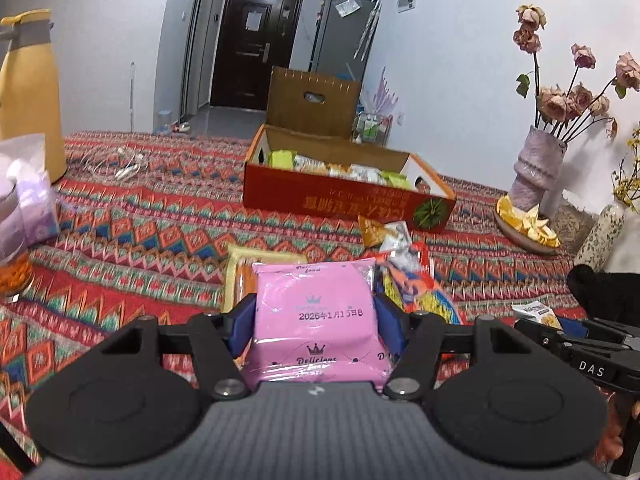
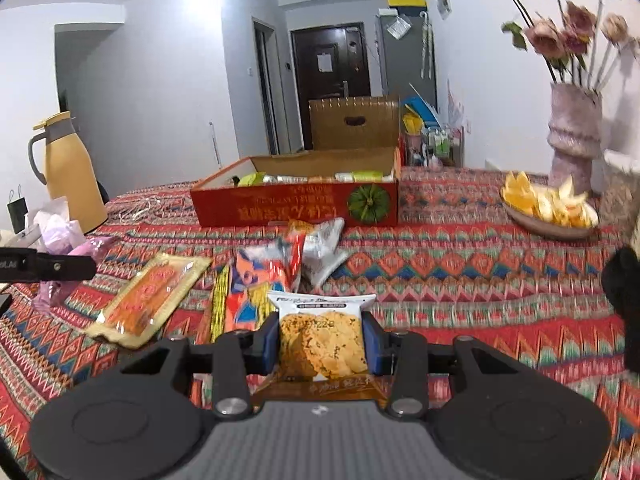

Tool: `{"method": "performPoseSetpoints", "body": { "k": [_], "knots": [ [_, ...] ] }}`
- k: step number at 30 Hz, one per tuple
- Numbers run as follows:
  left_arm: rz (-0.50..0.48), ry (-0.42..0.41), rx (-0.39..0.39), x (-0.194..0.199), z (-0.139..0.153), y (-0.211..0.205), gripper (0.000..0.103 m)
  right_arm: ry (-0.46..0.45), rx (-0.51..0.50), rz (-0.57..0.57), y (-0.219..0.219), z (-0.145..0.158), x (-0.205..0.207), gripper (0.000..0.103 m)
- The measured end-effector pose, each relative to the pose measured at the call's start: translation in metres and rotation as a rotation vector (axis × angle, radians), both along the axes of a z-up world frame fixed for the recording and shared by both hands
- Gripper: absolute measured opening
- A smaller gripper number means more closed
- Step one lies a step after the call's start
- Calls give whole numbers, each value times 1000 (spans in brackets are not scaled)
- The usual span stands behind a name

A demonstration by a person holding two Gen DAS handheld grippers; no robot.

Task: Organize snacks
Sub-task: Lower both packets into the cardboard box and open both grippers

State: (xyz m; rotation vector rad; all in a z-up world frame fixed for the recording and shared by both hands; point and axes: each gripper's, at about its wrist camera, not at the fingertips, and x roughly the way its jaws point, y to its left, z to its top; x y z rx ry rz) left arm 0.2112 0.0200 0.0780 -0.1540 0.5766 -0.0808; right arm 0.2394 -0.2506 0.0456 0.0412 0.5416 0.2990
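My left gripper is shut on a pink snack packet with a crown print, held above the patterned tablecloth. My right gripper is shut on a cookie packet showing golden biscuits. Ahead stands an open red cardboard box with several snack packets inside. Loose snacks lie between me and the box: a flat orange packet, an orange-blue bag and a silver wrapper. The right gripper's arm shows at the right edge of the left wrist view.
A yellow thermos jug stands at the left, with purple tissue packs near it. A vase of dried roses and a plate of orange peels sit at the right. A white cable lies on the cloth.
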Motion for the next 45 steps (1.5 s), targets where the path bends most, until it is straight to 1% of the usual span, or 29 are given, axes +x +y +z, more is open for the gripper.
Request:
{"method": "performPoseSetpoints", "body": {
  "k": [5, 9, 11, 15, 16, 18, 19, 21, 23, 27, 29, 30, 32, 34, 35, 36, 37, 38, 39, 41, 45],
  "knots": [
    [-36, -62, 28, 36, 21, -5, 63, -75, -52, 27, 9, 28, 32, 40],
    [-56, -125, 63, 74, 39, -9, 63, -103, -56, 48, 15, 51, 78, 40],
    [-70, -149, 72, 97, 47, -11, 63, -108, -38, 54, 15, 59, 102, 40],
    [-71, -184, 98, 153, 56, -18, 63, -85, 53, 66, 20, 67, 166, 40],
    [-67, -192, 109, 168, 56, -21, 63, -70, 87, 69, 21, 67, 182, 40],
    [-70, -190, 103, 197, 54, -25, 63, -18, 169, 79, 22, 62, 218, 40],
    [-73, -181, 93, 215, 51, -26, 63, 9, 206, 78, 23, 58, 234, 40],
    [-70, -158, 102, 244, 42, -29, 63, 57, 258, 76, 26, 48, 266, 40],
    [-51, -116, 109, 273, 28, -31, 63, 101, 257, 56, 32, 35, 295, 40],
    [-46, -19, 56, 318, -4, -29, 63, 181, 238, 9, 39, 1, 338, 40],
    [-41, -1, 60, 326, -20, -29, 63, 184, 200, -25, 43, -12, 345, 40],
    [-36, -3, 63, 329, -27, -31, 63, 196, 153, -24, 48, -17, 350, 41],
    [-80, 39, 121, 333, -39, -37, 63, 192, 110, -19, 54, -23, 354, 42],
    [-79, 49, 88, 334, -46, -36, 63, 216, 102, -24, 59, -31, 359, 43],
    [-88, 54, 70, 335, -48, -35, 65, 219, 96, -26, 60, -35, 360, 47],
    [-98, 61, 57, 336, -49, -33, 68, 225, 79, -34, 61, -39, 360, 48],
    [-96, 61, 48, 337, -50, -31, 76, 217, 70, -36, 60, -39, 360, 49],
    [-85, 53, 40, 336, -50, -28, 81, 213, 70, -38, 61, -37, 360, 53],
    [-82, 45, 40, 335, -49, -27, 81, 215, 74, -33, 62, -34, 359, 56],
    [-87, 36, 40, 333, -45, -24, 82, 191, 73, -22, 63, -28, 354, 65],
    [-84, 28, 26, 330, -35, -22, 82, 127, 28, -34, 65, -9, 346, 66]
  ]
}}
